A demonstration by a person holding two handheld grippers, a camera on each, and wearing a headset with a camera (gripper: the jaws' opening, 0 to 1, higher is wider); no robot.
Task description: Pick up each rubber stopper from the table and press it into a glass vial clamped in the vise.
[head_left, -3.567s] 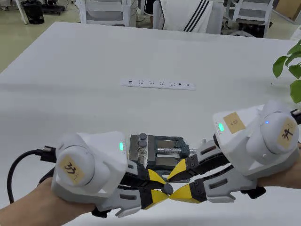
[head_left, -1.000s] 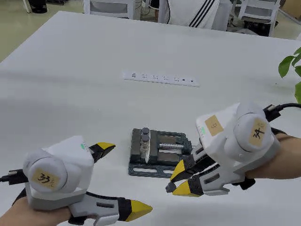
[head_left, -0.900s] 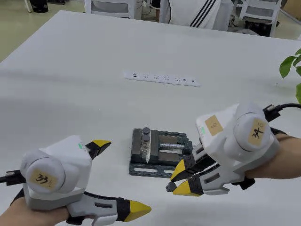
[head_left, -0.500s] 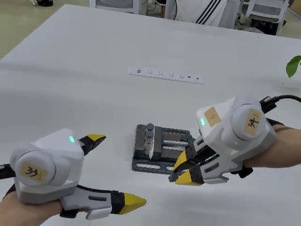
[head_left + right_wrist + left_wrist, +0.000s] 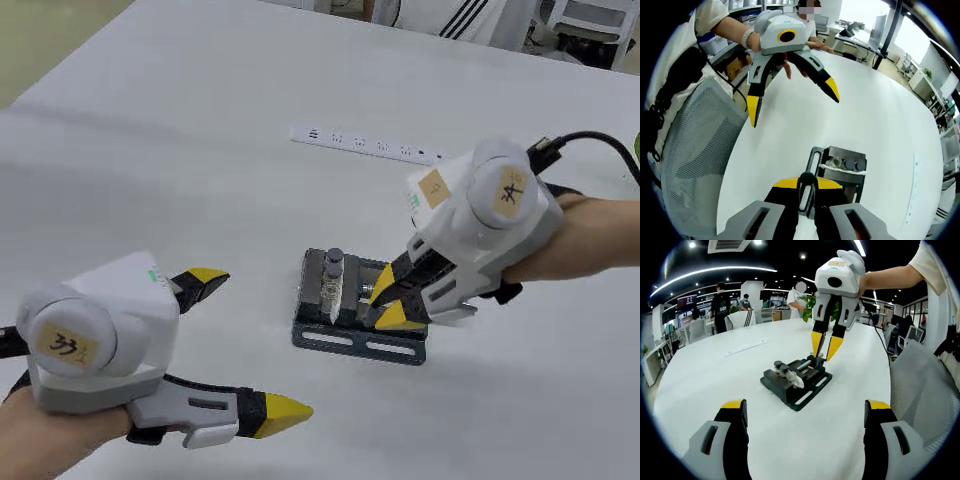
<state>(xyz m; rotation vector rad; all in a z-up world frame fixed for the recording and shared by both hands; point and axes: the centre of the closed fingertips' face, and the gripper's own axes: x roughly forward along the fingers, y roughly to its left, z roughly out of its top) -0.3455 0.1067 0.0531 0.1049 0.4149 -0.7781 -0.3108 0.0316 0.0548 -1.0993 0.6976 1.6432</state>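
Observation:
A small dark vise [image 5: 345, 338] sits mid-table with a glass vial [image 5: 332, 285] clamped upright in it, a dark stopper on top. My right gripper [image 5: 389, 301] hovers just right of the vial, over the vise screw, shut on a black rubber stopper [image 5: 807, 177] pinched between its yellow tips. The right gripper view looks down on the vise [image 5: 815, 160] and its vial tops [image 5: 845, 163]. My left gripper [image 5: 243, 346] stands wide open at the lower left, holding nothing. The left gripper view shows the vise [image 5: 805, 390] and the right gripper [image 5: 825, 347] above its far end.
A white power strip [image 5: 365, 145] lies on the white table beyond the vise. A black cable [image 5: 590, 140] trails from the right gripper. A mesh chair [image 5: 920, 385] stands by the table edge. People are in the background.
The two grippers met at the stopper 3.6 s ago; since then the left has opened and drawn back left. The right has carried the stopper up over the vise. The head camera has shifted.

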